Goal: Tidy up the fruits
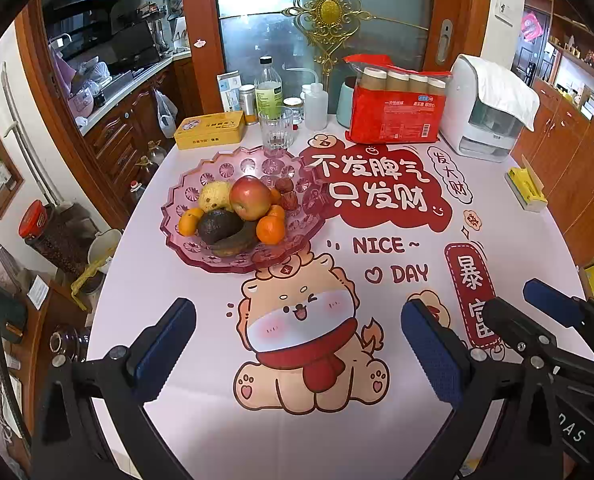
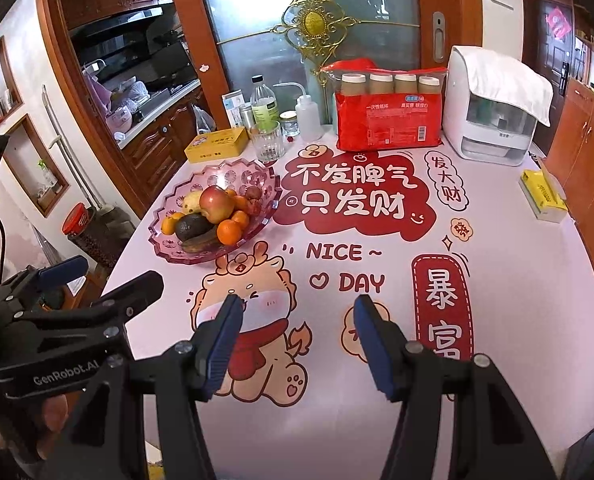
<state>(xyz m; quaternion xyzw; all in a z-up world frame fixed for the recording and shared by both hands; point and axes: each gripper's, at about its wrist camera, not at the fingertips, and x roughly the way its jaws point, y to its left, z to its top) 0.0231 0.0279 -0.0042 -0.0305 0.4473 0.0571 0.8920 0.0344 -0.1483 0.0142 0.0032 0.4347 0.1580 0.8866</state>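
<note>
A pink glass fruit bowl (image 1: 201, 256) (image 2: 165, 246) stands on the left of the table. It holds a red apple (image 1: 250, 197) (image 2: 216, 204), a yellow pear (image 1: 214, 196), a dark avocado (image 1: 218, 226) (image 2: 191, 227), a browned banana (image 1: 233, 242), several tangerines (image 1: 271, 229) (image 2: 229, 232) and red dates (image 1: 285, 192). My left gripper (image 1: 299, 320) is open and empty, hovering over the cartoon dog print near the table's front. My right gripper (image 2: 299, 316) is open and empty, to its right; it also shows in the left wrist view (image 1: 537, 304).
At the back of the table stand a yellow tin (image 1: 210, 130), a clear glass (image 1: 276, 127), bottles (image 1: 269, 90), a red pack of paper cups (image 1: 395, 100) and a white appliance (image 1: 485, 112). A yellow tissue box (image 1: 525, 190) lies at the right edge.
</note>
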